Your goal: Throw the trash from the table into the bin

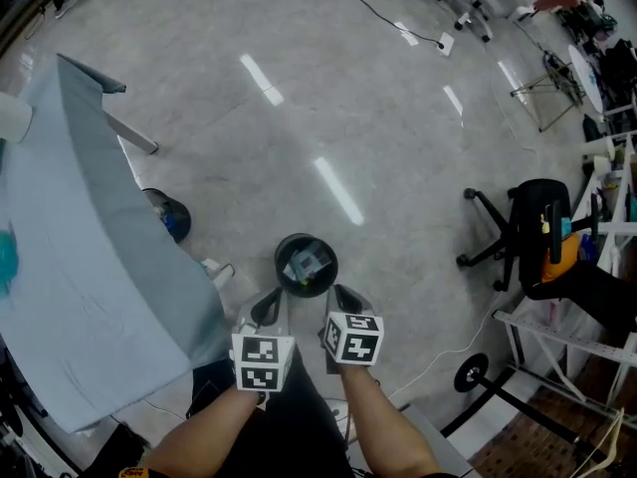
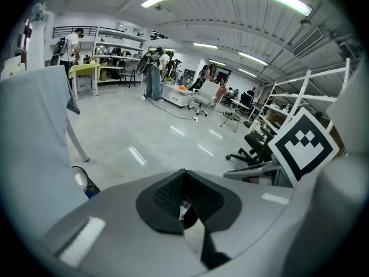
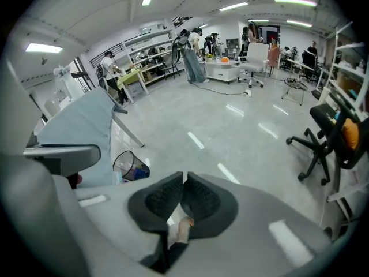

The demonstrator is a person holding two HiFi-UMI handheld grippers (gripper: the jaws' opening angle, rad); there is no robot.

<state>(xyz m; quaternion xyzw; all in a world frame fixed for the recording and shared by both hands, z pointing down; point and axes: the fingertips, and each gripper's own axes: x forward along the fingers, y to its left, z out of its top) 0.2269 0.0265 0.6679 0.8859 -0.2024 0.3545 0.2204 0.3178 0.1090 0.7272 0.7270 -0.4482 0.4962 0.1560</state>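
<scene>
Down on the pale polished floor (image 1: 378, 118), a round black bin (image 1: 279, 265) stands just beyond both grippers. Crumpled pale and greenish trash (image 1: 308, 263) lies inside it. The left gripper (image 1: 269, 305) and the right gripper (image 1: 344, 297) hang side by side on the near side of the bin, clear of its rim. Each has its dark ridged pads pressed together at the tips, with nothing between them. To the left, the table under a grey-blue cloth (image 1: 90, 257) ends in a hanging edge close to the bin. A teal item (image 1: 6, 252) lies at the cloth's far-left side; what it is cannot be told. Beside the table's edge, left of the bin, a wire-mesh basket (image 1: 151, 197) holds something blue. The floor lies open far and right, up to a black office chair (image 1: 532, 227) and white racks (image 1: 557, 337).
</scene>
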